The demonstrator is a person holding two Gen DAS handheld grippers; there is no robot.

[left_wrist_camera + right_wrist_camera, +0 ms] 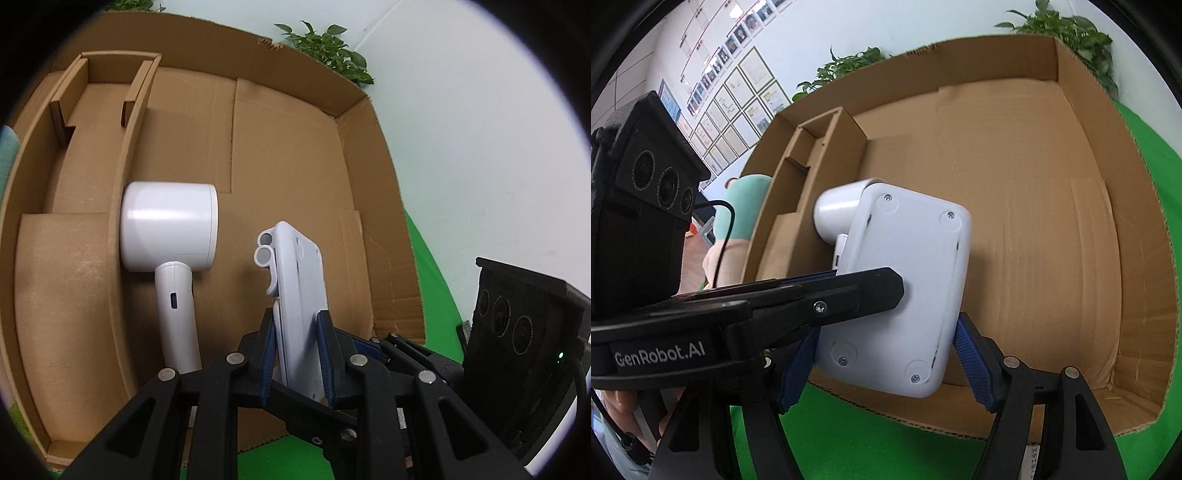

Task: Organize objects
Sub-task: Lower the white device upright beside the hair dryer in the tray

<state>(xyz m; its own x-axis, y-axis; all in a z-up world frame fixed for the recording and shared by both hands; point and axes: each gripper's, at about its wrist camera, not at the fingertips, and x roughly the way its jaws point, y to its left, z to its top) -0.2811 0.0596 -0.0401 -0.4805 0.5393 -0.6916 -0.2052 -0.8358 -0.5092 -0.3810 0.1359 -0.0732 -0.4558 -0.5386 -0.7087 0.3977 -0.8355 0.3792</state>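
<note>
Both claws clamp one white plastic device (901,295): the left claw (297,354) pinches its thin edge, while the right claw (886,354) grips its broad sides. It hangs over the open cardboard box (1071,206), seemingly for steady lowering, beside a white handheld fan (170,229) lying inside against a cardboard divider (122,206). Beneath lies a green surface (849,435); potted plants (328,48) line the white wall.

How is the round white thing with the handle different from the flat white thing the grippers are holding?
The handled device has a fat round head on a handle; the flat device is a thin slab with rounded corners. The handled device lies free on the floor of the cardboard box; the flat device is clamped by the left gripper and the right gripper. Both are white plastic.
</note>
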